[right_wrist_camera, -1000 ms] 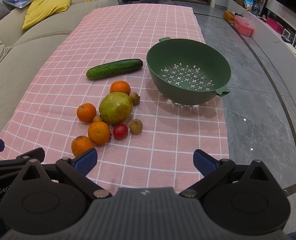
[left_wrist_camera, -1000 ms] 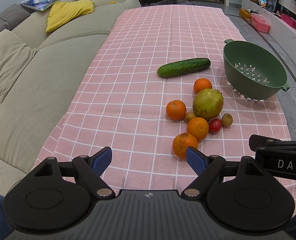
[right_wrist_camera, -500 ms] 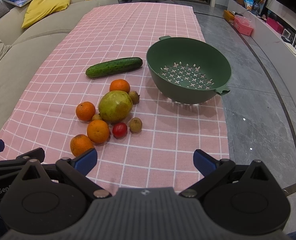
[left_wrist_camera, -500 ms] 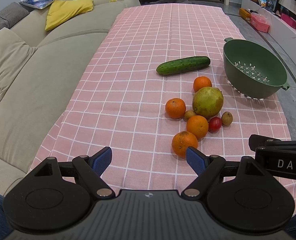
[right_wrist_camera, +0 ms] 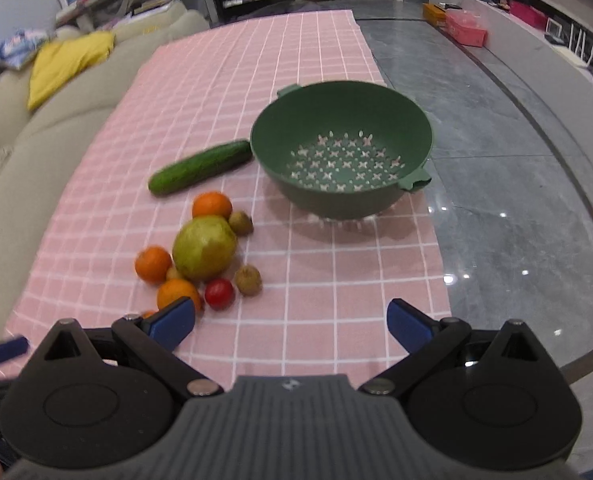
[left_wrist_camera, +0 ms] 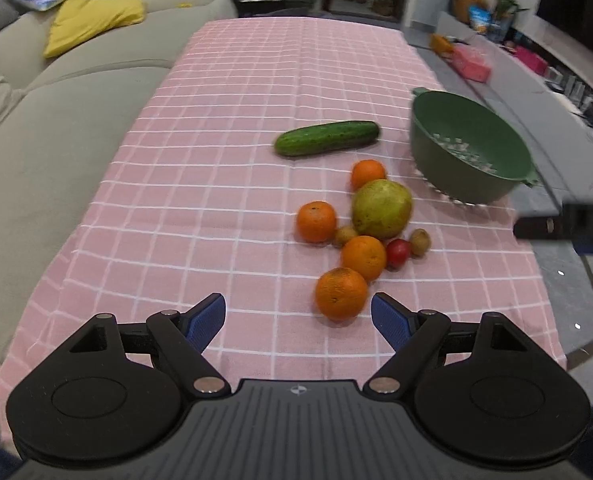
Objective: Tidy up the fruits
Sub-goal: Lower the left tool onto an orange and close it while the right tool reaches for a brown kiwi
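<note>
**Nothing sorted yet**

The green colander [right_wrist_camera: 340, 152] sits empty; oranges, the pear [right_wrist_camera: 204, 253] and small fruits cluster on the pink cloth [left_wrist_camera: 224, 184] beside it. Left gripper [left_wrist_camera: 298, 316] and right gripper [right_wrist_camera: 292, 320] hover spread wide, holding nothing.

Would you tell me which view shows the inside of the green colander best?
The right wrist view: the colander is central, its perforated floor plainly empty. The left wrist view shows it off to the right, blurred.
</note>
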A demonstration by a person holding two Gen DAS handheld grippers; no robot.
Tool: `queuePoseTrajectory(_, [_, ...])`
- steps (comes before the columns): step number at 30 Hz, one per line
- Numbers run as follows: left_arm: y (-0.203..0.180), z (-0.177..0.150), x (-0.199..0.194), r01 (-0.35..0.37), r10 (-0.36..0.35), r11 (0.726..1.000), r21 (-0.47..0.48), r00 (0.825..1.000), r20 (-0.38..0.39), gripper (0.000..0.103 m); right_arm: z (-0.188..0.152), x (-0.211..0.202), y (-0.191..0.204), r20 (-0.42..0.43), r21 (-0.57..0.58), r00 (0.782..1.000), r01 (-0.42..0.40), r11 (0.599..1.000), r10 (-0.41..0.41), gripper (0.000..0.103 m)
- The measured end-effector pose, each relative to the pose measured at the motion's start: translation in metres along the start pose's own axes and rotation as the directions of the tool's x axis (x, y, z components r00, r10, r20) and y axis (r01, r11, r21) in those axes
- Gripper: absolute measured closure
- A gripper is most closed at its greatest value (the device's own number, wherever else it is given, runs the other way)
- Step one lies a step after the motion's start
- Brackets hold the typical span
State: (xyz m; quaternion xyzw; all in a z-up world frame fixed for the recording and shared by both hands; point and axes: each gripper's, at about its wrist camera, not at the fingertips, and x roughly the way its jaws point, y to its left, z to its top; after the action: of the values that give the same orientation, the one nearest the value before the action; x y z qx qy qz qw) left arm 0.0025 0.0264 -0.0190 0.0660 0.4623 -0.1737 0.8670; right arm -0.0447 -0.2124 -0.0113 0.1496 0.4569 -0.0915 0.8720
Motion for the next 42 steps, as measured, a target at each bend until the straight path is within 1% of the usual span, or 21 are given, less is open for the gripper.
queuePoseTrajectory(3, [-0.007, -0.004, 0.005, 0.026, -0.028, 0.997, 0.072, 0.999, 0.023, 0.009, 0.004, -0.001, -0.008, 0.05, 0.046, 0.999, -0.024, 0.999, 0.022, 0.005])
queuePoseTrajectory(5, [-0.012, -0.007, 0.011, 0.031, -0.036, 0.992, 0.122, 0.999, 0.038, 0.01, 0.006, -0.001, -0.01, 0.085, 0.054, 0.996, -0.044, 0.998, 0.039, 0.005])
queuePoseTrajectory(7, [-0.015, -0.009, 0.019, 0.044, -0.051, 0.988, 0.15, 0.998, 0.044, 0.01, 0.007, 0.003, -0.009, 0.109, 0.047, 0.994, -0.035, 0.998, 0.03, 0.005])
queuePoseTrajectory(11, [-0.01, -0.011, 0.038, 0.072, -0.076, 0.986, 0.154, 0.997, 0.02, 0.017, 0.005, 0.017, -0.008, 0.134, 0.049, 0.991, 0.019, 0.999, -0.025, 0.005])
queuePoseTrajectory(12, [-0.008, -0.012, 0.042, 0.076, -0.079, 0.986, 0.148, 0.997, 0.016, 0.017, 0.004, 0.022, -0.009, 0.142, 0.058, 0.989, 0.026, 0.998, -0.034, 0.005])
queuePoseTrajectory(13, [-0.007, -0.013, 0.046, 0.078, -0.081, 0.987, 0.143, 0.997, 0.017, 0.017, 0.004, 0.027, -0.01, 0.142, 0.074, 0.989, 0.024, 0.997, -0.034, 0.005])
queuePoseTrajectory(15, [-0.005, -0.015, 0.051, 0.085, -0.09, 0.986, 0.144, 0.996, 0.024, 0.017, 0.004, 0.037, -0.016, 0.127, 0.118, 0.992, -0.011, 0.993, -0.005, 0.005])
queuePoseTrajectory(17, [-0.007, -0.016, 0.056, 0.084, -0.09, 0.983, 0.161, 0.996, 0.027, 0.017, 0.003, 0.049, -0.021, 0.1, 0.171, 0.993, -0.071, 0.983, 0.054, 0.013])
queuePoseTrajectory(18, [-0.008, -0.017, 0.059, 0.088, -0.094, 0.981, 0.171, 0.995, 0.027, 0.017, 0.002, 0.055, -0.021, 0.079, 0.189, 0.994, -0.089, 0.978, 0.075, 0.021])
queuePoseTrajectory(19, [-0.009, -0.017, 0.061, 0.093, -0.1, 0.98, 0.178, 0.995, 0.027, 0.017, 0.002, 0.062, -0.021, 0.053, 0.196, 0.995, -0.094, 0.976, 0.085, 0.027])
queuePoseTrajectory(20, [-0.01, -0.017, 0.063, 0.098, -0.105, 0.979, 0.18, 0.994, 0.028, 0.017, 0.002, 0.069, -0.019, 0.026, 0.195, 0.995, -0.097, 0.976, 0.094, 0.029])
queuePoseTrajectory(22, [-0.011, -0.015, 0.069, 0.107, -0.114, 0.978, 0.178, 0.993, 0.027, 0.017, 0.0, 0.078, -0.013, 0.005, 0.185, 0.995, -0.098, 0.978, 0.099, 0.031])
queuePoseTrajectory(26, [-0.011, -0.013, 0.081, 0.108, -0.112, 0.98, 0.166, 0.994, 0.014, 0.017, 0.001, 0.093, -0.001, -0.013, 0.158, 0.993, -0.113, 0.981, 0.116, 0.034])
queuePoseTrajectory(29, [-0.007, -0.012, 0.085, 0.126, -0.129, 0.982, 0.144, 0.992, 0.01, 0.017, 0.003, 0.104, 0.01, -0.024, 0.126, 0.993, -0.108, 0.986, 0.112, 0.035])
queuePoseTrajectory(31, [-0.004, -0.012, 0.087, 0.139, -0.141, 0.982, 0.13, 0.99, 0.008, 0.017, 0.005, 0.111, 0.015, -0.034, 0.115, 0.993, -0.108, 0.987, 0.113, 0.041])
queuePoseTrajectory(33, [-0.003, -0.011, 0.089, 0.148, -0.15, 0.981, 0.122, 0.989, 0.006, 0.017, 0.005, 0.12, 0.019, -0.046, 0.107, 0.993, -0.106, 0.989, 0.111, 0.043])
queuePoseTrajectory(35, [-0.002, -0.01, 0.091, 0.15, -0.152, 0.982, 0.118, 0.988, 0.003, 0.017, 0.006, 0.129, 0.024, -0.059, 0.086, 0.994, -0.083, 0.993, 0.089, 0.046])
queuePoseTrajectory(37, [-0.003, -0.01, 0.093, 0.156, -0.157, 0.981, 0.116, 0.988, 0.003, 0.017, 0.006, 0.136, 0.027, -0.074, 0.067, 0.995, -0.069, 0.995, 0.074, 0.054])
queuePoseTrajectory(38, [-0.003, -0.009, 0.094, 0.16, -0.161, 0.98, 0.116, 0.987, 0.002, 0.017, 0.007, 0.138, 0.028, -0.073, 0.066, 0.995, -0.063, 0.996, 0.068, 0.054])
queuePoseTrajectory(39, [-0.003, -0.009, 0.096, 0.164, -0.165, 0.98, 0.114, 0.986, 0.001, 0.017, 0.007, 0.138, 0.027, -0.067, 0.069, 0.996, -0.061, 0.996, 0.066, 0.057])
queuePoseTrajectory(42, [-0.003, -0.01, 0.099, 0.174, -0.174, 0.979, 0.11, 0.985, -0.008, 0.018, 0.01, 0.141, 0.028, -0.07, 0.068, 0.995, -0.072, 0.995, 0.077, 0.069])
